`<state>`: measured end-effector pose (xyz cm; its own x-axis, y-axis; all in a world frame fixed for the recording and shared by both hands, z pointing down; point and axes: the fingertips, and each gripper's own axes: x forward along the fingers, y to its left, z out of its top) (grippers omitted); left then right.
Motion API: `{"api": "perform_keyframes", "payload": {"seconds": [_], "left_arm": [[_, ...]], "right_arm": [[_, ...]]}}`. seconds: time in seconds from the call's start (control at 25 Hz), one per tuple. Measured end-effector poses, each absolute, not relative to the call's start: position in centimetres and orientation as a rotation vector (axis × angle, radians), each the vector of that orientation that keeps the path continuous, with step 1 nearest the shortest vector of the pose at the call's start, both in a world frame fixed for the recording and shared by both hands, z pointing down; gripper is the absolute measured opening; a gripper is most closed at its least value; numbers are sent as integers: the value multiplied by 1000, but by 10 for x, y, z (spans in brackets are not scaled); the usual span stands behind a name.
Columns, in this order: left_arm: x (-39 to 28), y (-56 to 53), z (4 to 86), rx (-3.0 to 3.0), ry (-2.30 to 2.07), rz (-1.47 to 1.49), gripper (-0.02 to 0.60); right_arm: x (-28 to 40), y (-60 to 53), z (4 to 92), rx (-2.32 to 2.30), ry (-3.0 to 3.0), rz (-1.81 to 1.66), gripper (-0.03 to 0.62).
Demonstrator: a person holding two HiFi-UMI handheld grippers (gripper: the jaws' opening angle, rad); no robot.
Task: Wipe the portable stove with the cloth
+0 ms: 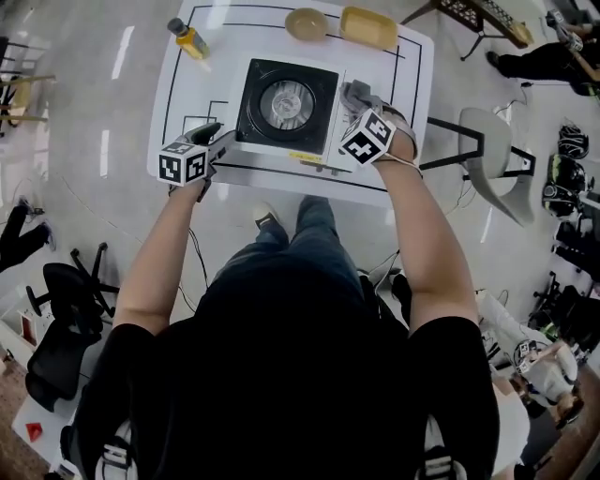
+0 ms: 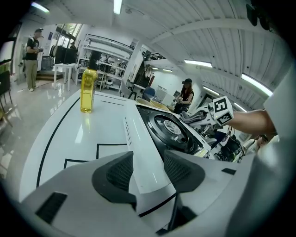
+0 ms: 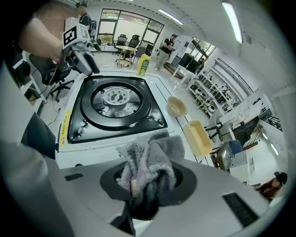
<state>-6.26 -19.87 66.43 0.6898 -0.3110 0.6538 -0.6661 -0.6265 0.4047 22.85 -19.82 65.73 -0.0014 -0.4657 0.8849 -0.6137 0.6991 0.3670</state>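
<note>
Clamping the grey cloth (image 3: 148, 157) tight, the right gripper (image 3: 143, 183) hangs beside the stove (image 3: 115, 115) (its near-right corner).

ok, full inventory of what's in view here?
portable stove: 1, black top, white body, table centre
cloth: 1, grey, bunched in right gripper's jaws
bottle: 1, yellow, table's far left corner
bowl: 1, tan, behind stove
tray: 1, yellow, beside bowl
table: 1, white, black lines
chair: 1, pale grey, right of table
left gripper: 1, grey, jaws closing round stove's near left corner
right gripper: 1, grey, shut on cloth
</note>
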Motion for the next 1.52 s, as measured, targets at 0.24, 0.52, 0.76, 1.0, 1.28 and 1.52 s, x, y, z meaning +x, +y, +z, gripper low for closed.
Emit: {"api": "perform_keyframes", "payload": {"seconds": [0.24, 0.52, 0.76, 1.0, 1.28, 1.52], "left_arm": [[-64, -196, 661, 2277, -776, 742, 227], [-64, -190, 657, 2311, -791, 796, 215], [-63, -186, 652, 2364, -820, 871, 196], [-66, -183, 652, 2343, -822, 856, 193], [-67, -182, 651, 2323, -828, 832, 195], [-67, -182, 652, 2339, -845, 840, 193]], "right_arm": [[215, -156, 656, 882, -1651, 240, 114], [195, -104, 654, 878, -1659, 315, 112], [178, -68, 652, 864, -1657, 323, 112], [167, -46, 652, 849, -1673, 367, 112], [159, -49, 635, 794, -1672, 374, 112], [142, -97, 603, 904, -1744, 286, 110]]}}
